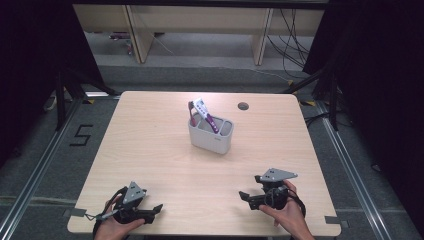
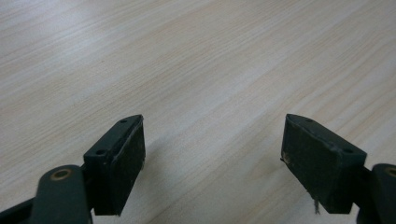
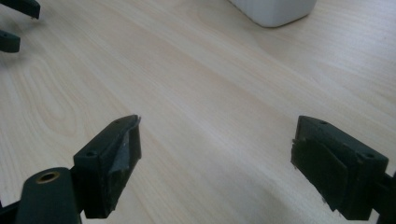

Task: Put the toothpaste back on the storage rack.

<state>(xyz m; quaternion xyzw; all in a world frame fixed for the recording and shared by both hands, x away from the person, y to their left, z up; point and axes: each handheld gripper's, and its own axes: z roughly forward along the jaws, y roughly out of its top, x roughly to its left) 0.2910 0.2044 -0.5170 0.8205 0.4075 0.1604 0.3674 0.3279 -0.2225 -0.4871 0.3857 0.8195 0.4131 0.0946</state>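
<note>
While both jaw pairs are held spread and empty well short of the white plastic two-compartment holder [image 1: 211,134], the purple toothbrush [image 1: 205,116] leaning in its left compartment could be knocked out, or the light holder tipped, if approached crookedly by the right gripper [image 1: 248,197] or left gripper [image 1: 156,210].

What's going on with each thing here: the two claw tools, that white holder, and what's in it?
left gripper: open, empty, near the table's front edge.
right gripper: open, empty, near the table's front edge.
white holder: upright, mid-table, untouched.
purple toothbrush: leaning inside the holder.
table: bare between grippers and holder.
</note>
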